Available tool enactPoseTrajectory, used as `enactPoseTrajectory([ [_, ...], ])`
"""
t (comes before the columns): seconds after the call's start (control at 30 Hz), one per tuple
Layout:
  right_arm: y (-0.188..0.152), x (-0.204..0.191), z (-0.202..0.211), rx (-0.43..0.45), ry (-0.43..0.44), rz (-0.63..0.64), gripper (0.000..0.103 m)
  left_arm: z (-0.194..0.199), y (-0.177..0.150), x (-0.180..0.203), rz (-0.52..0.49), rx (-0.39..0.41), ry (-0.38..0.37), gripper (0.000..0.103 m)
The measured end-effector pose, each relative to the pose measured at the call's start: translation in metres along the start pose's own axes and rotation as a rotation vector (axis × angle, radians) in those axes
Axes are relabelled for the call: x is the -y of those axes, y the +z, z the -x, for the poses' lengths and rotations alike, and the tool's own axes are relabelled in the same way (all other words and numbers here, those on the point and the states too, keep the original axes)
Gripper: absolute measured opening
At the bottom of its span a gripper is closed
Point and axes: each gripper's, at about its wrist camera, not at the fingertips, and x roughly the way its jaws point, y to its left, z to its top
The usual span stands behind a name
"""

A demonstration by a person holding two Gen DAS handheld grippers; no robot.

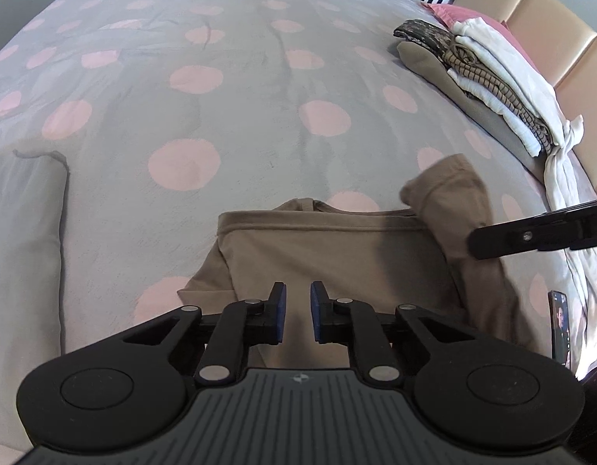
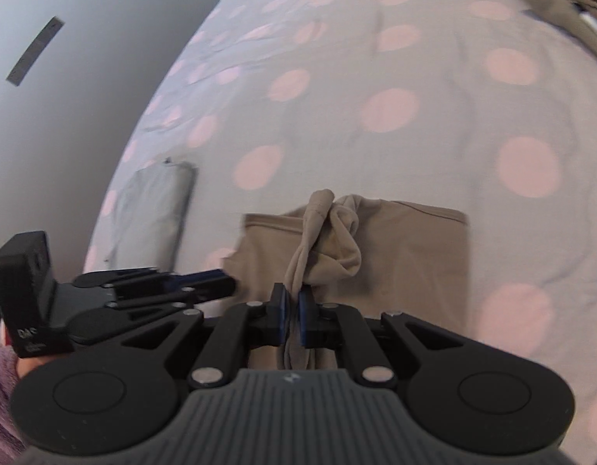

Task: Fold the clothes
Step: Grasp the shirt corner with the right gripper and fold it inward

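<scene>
Tan fabric, one sleeve (image 2: 329, 240) of the single shirt (image 1: 329, 255) lying on the dotted bedspread (image 1: 236, 124), is clamped between the right gripper (image 2: 294, 312) pads. The left gripper (image 1: 298, 310) hovers over the shirt, jaws slightly apart and empty. One stack of folded clothes (image 1: 488, 77) lies near the headboard.

tan shirt (image 1: 329, 248) flat, sleeve (image 2: 325, 248) lifted.

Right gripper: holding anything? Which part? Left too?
The right gripper is shut on the tan long-sleeved cotton shirt, pinching its bunched sleeve partway along. The left gripper is open, holding nothing.
</scene>
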Motion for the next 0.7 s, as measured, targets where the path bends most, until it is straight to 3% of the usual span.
enactPoseTrajectory([
  [0.27, 0.004, -0.049, -0.07, -0.091, 0.053, 0.047, 0.007, 0.006, 0.0, -0.022, 0.033, 0.011, 0.028, 0.011],
  [0.5, 0.01, -0.045, -0.116, -0.129, 0.008, 0.017, 0.008, 0.008, -0.005, -0.036, 0.051, -0.005, 0.058, 0.01],
  [0.7, 0.013, -0.038, -0.118, -0.124, 0.01, 0.007, 0.029, 0.011, -0.009, -0.041, 0.068, -0.018, 0.062, 0.01],
])
